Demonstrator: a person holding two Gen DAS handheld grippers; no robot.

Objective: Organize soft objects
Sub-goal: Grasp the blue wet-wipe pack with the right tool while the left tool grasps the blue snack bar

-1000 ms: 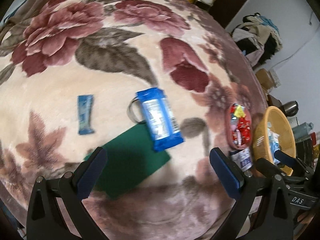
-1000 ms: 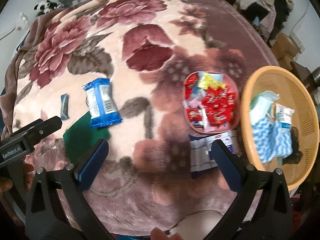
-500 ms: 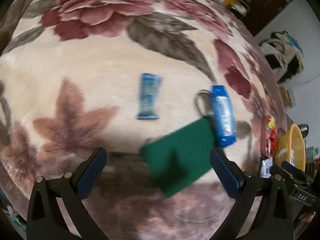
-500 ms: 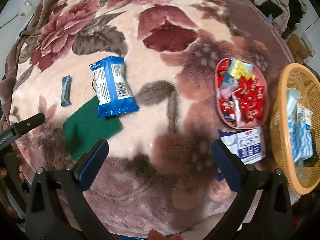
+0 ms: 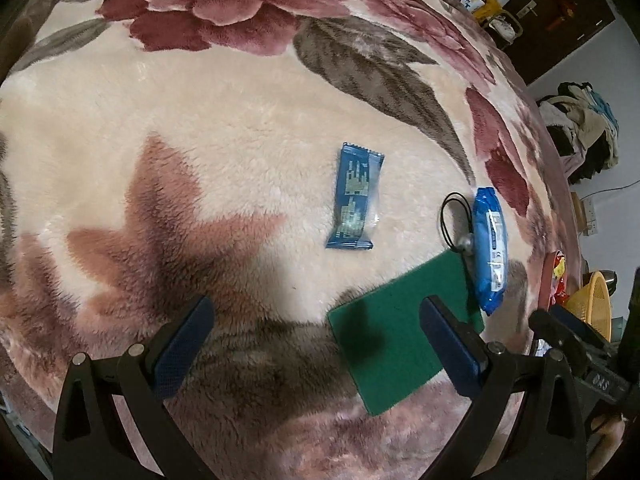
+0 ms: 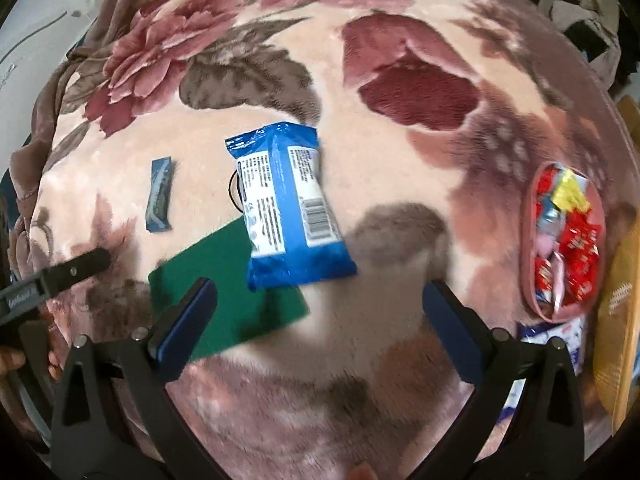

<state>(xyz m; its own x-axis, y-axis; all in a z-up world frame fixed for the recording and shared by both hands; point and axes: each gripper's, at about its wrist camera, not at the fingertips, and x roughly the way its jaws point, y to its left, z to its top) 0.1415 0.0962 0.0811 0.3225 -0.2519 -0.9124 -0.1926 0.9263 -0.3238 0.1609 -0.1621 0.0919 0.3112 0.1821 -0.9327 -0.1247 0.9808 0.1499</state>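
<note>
left gripper [image 5: 316, 340] moved left, floral blanket [image 5: 200, 168]

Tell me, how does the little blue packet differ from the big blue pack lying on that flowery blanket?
The small blue sachet is slim and flat; the big blue pack is wider and puffier. The sachet lies alone on the blanket, while the pack overlaps one corner of the green pad and covers part of a black hair tie. The pack shows a white label with a barcode; the sachet shows only small pale print. Both are blue, sealed and untouched by either gripper.
</note>
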